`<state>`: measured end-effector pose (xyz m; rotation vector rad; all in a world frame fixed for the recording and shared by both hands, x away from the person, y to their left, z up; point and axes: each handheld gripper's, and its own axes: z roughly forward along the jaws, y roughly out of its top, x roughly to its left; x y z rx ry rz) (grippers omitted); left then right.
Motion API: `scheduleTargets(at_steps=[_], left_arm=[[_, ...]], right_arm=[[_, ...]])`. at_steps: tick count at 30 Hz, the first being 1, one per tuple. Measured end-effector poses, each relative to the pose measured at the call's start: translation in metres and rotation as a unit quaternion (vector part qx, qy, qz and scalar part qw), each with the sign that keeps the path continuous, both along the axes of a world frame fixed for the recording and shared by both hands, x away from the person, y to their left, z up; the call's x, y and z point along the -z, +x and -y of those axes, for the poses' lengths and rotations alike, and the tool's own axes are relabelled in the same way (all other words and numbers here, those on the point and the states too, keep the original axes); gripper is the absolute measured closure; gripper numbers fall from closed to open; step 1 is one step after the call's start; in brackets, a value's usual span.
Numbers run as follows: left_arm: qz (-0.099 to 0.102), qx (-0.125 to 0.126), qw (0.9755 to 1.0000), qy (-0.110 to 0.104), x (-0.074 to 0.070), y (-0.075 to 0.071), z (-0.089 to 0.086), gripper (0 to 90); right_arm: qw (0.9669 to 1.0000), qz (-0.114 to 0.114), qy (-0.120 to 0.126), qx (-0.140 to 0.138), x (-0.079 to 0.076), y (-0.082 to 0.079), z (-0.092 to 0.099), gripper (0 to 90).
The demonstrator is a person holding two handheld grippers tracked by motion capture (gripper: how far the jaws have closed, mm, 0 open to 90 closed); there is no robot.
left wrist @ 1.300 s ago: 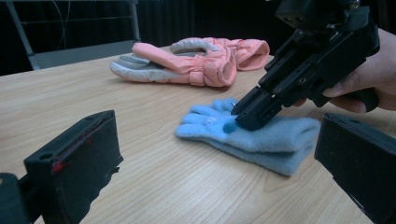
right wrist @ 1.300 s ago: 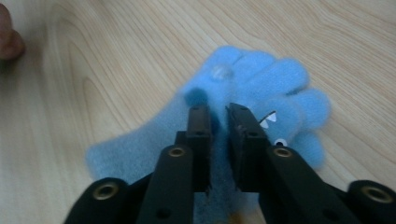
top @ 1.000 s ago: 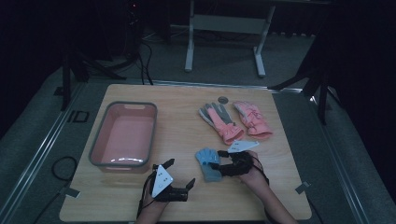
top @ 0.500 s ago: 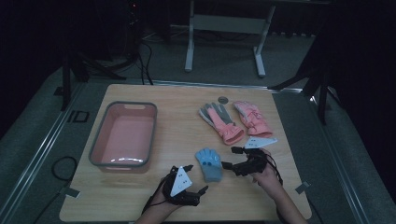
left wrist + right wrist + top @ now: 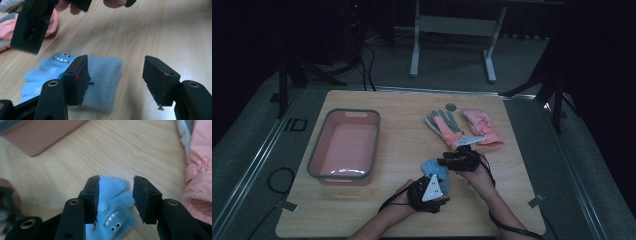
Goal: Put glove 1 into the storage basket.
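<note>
Both hands are low at the near edge of the light wooden surface (image 5: 402, 210), facing each other over the small fuzzy blue monster-face glove (image 5: 432, 167) lying flat near the middle. Left gripper (image 5: 115, 80) jaws have just been closing, still apart around the cuff. Right gripper (image 5: 115, 197) jaws have been closing too, straddling the fingertips, not clamped.

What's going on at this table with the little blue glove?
A person works a gripper in each hand over a blue monster-face glove lying flat on the wooden table. The left gripper is at its cuff, the right gripper at its fingers; both have just been closing, neither pinching yet. A pink bin waits alongside.
</note>
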<state>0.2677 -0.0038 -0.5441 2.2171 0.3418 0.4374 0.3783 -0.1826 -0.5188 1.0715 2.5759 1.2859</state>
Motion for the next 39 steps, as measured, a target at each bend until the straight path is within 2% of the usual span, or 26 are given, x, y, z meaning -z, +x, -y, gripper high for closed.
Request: scheduleTargets(at_steps=[1, 2, 6, 10, 14, 15, 17, 18, 19, 21, 22, 24, 29, 33, 37, 39], left_arm=[[0.000, 0.000, 1.0000, 0.000, 0.000, 0.000, 0.000, 41.3], [0.000, 0.000, 0.9999, 0.012, 0.003, 0.002, 0.001, 41.4], [-0.007, -0.003, 0.9998, 0.017, 0.008, 0.004, 0.001, 44.0], [-0.008, -0.008, 0.9997, 0.024, 0.012, 0.006, -0.003, 46.7], [0.003, -0.009, 0.9994, 0.034, 0.015, 0.005, -0.005, 51.4], [0.011, -0.007, 0.9991, 0.041, 0.015, 0.005, -0.005, 52.9], [0.011, -0.006, 0.9989, 0.044, 0.015, 0.005, -0.005, 53.3], [0.013, -0.006, 0.9988, 0.046, 0.014, 0.005, -0.004, 55.7], [0.013, -0.008, 0.9988, 0.046, 0.014, 0.004, -0.004, 56.4], [0.013, -0.008, 0.9988, 0.047, 0.015, 0.004, -0.003, 60.0], [0.013, -0.009, 0.9987, 0.048, 0.014, 0.004, -0.003, 60.0], [0.015, -0.013, 0.9984, 0.054, 0.014, 0.004, -0.002, 65.3], [0.012, -0.023, 0.9981, 0.056, 0.009, 0.003, -0.001, 73.6], [-0.011, -0.030, 0.9982, 0.050, 0.005, 0.007, -0.003, 76.1], [-0.010, -0.028, 0.9982, 0.053, -0.001, 0.009, -0.006, 77.0], [-0.003, -0.028, 0.9983, 0.051, -0.005, 0.009, -0.008, 77.4]], right_arm=[[1.0000, 0.000, 0.000, 0.000, 0.000, 0.000, 0.000, 55.1], [0.9998, -0.018, -0.001, -0.002, 0.005, 0.002, -0.003, 48.6], [0.9995, -0.027, -0.017, 0.003, 0.016, 0.003, -0.007, 44.4], [0.9989, -0.021, -0.042, -0.006, 0.026, -0.003, -0.010, 41.0], [0.9991, -0.015, -0.039, -0.013, 0.031, -0.007, -0.008, 42.2], [0.9989, -0.005, -0.045, -0.017, 0.031, -0.011, -0.007, 43.4], [0.9987, -0.001, -0.048, -0.018, 0.031, -0.012, -0.008, 43.8], [0.9982, -0.001, -0.053, -0.027, 0.030, -0.012, -0.007, 50.8], [0.9982, -0.001, -0.052, -0.029, 0.030, -0.012, -0.007, 53.8], [0.9980, -0.012, -0.048, -0.039, 0.030, -0.013, -0.008, 66.2], [0.9980, -0.012, -0.048, -0.039, 0.030, -0.013, -0.008, 66.2], [0.9975, -0.011, -0.049, -0.050, 0.030, -0.016, -0.011, 74.3], [0.9979, -0.011, -0.044, -0.047, 0.030, -0.017, -0.012, 80.8], [0.9988, -0.010, -0.034, -0.035, 0.027, -0.017, -0.012, 83.3], [0.9990, -0.004, -0.032, -0.032, 0.021, -0.016, -0.012, 84.2], [0.9993, -0.002, -0.024, -0.030, 0.013, -0.014, -0.012, 84.5]])
